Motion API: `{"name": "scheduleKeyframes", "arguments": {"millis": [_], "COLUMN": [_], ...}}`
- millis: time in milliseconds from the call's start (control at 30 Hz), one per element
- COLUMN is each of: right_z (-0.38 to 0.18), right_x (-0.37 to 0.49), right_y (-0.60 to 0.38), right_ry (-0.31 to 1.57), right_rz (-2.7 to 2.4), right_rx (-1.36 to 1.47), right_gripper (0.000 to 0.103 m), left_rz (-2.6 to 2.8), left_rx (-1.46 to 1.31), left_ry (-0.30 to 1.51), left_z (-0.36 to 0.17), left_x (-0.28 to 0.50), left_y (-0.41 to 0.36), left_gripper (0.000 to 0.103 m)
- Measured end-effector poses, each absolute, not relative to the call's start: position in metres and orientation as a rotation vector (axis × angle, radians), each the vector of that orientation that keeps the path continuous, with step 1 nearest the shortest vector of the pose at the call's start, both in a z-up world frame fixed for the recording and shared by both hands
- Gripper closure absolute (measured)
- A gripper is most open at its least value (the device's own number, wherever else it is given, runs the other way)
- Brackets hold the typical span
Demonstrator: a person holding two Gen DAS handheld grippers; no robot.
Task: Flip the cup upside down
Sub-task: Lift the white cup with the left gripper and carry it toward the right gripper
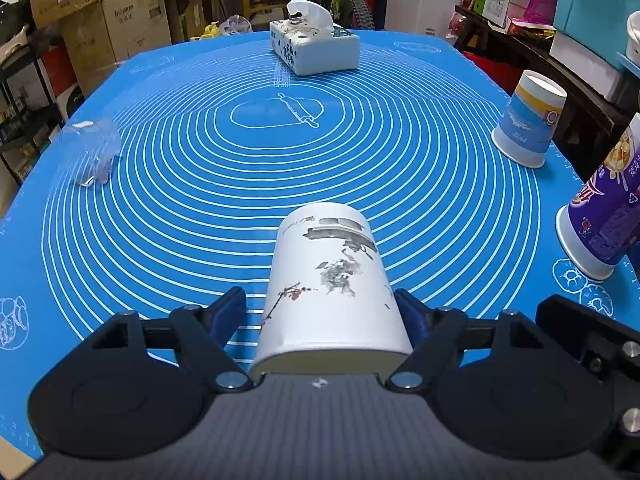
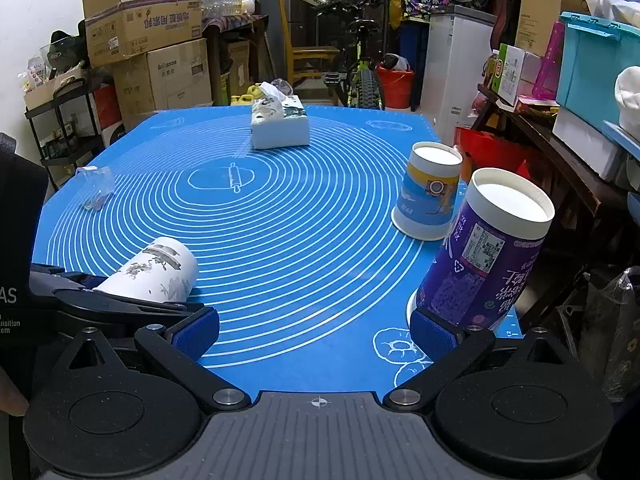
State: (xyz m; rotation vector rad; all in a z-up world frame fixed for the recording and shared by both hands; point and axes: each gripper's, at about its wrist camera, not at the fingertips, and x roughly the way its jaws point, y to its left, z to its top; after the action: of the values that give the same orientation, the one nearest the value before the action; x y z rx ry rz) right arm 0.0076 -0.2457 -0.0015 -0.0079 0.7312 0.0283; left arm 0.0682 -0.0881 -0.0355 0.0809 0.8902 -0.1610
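Your left gripper [image 1: 320, 308] is clamped on the white cup [image 1: 334, 284], which sits at lower centre of the left wrist view, lying on its side with its closed base pointing away from you and its rim toward the camera. In the right wrist view that cup [image 2: 154, 272] shows at lower left, tilted over the blue mat [image 2: 280, 220].

Your right gripper [image 2: 316, 336] is spread wide and holds nothing; its right finger [image 2: 434, 336] is just beside the purple cup [image 2: 484, 264], which stands upside down at the right of the frame. Whether they touch I cannot tell.

Behind it a blue-and-yellow cup [image 2: 428, 196] also stands inverted. A tissue box [image 2: 280, 122] sits at upper centre, a clear plastic cup [image 2: 96, 188] at left.
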Motion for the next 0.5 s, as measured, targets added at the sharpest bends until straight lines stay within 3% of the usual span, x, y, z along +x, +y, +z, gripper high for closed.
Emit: {"name": "scheduleKeyframes", "arguments": {"millis": [500], "right_z": [-0.0013], "right_x": [0.0068], "right_y": [-0.2452], "right_ry": [0.728], "right_rz": [0.028], "right_rx": [-0.007], "right_gripper": [0.002], "left_rz": [-0.163], "left_rx": [0.069], "left_ry": [0.876], "left_z": [-0.0304], "left_x": [0.0675], "left_y": [-0.0874], "left_gripper": [0.020]}}
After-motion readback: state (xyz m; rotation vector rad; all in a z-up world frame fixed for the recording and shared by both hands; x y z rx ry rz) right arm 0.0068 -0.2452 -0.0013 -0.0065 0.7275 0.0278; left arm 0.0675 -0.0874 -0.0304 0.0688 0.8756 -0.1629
